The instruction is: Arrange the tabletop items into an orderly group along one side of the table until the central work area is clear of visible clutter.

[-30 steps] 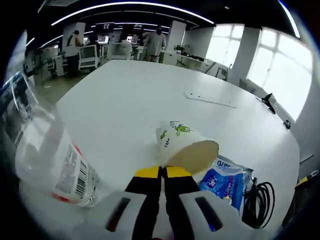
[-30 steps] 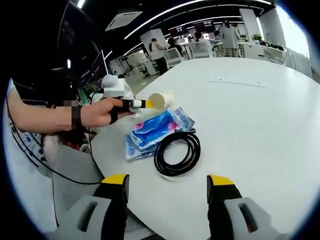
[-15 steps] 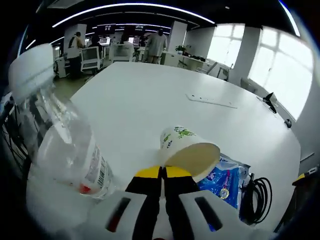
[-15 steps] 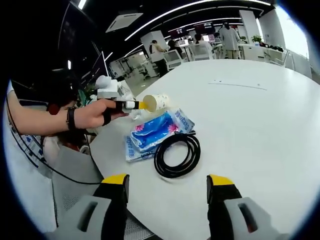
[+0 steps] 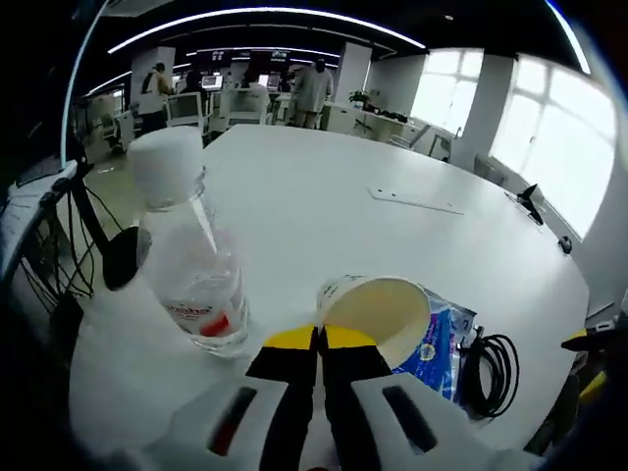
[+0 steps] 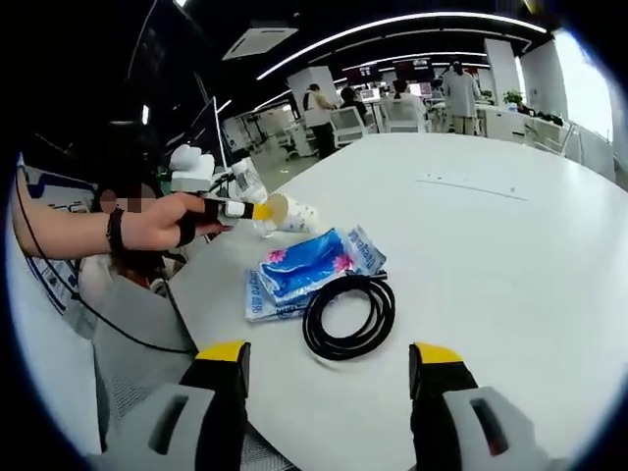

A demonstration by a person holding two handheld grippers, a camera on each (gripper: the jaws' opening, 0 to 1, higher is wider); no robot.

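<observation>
Carrying paper cup [image 5: 378, 312] pinched by rim in left gripper [image 5: 316, 339], beside water bottle [image 5: 188, 257] near table [image 5: 294, 196] edge. Needs setting upright there. Right gripper [image 6: 332, 355] spread, idle above cable coil [image 6: 349, 316].

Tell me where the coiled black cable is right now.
In the right gripper view, the black cable lies on the white table ahead of the open jaws, against the blue packet.

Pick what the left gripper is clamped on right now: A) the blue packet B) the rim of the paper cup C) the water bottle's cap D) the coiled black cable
B: in the left gripper view the left gripper has its jaws closed on the rim of the paper cup, while the water bottle stands apart beside it.
</observation>
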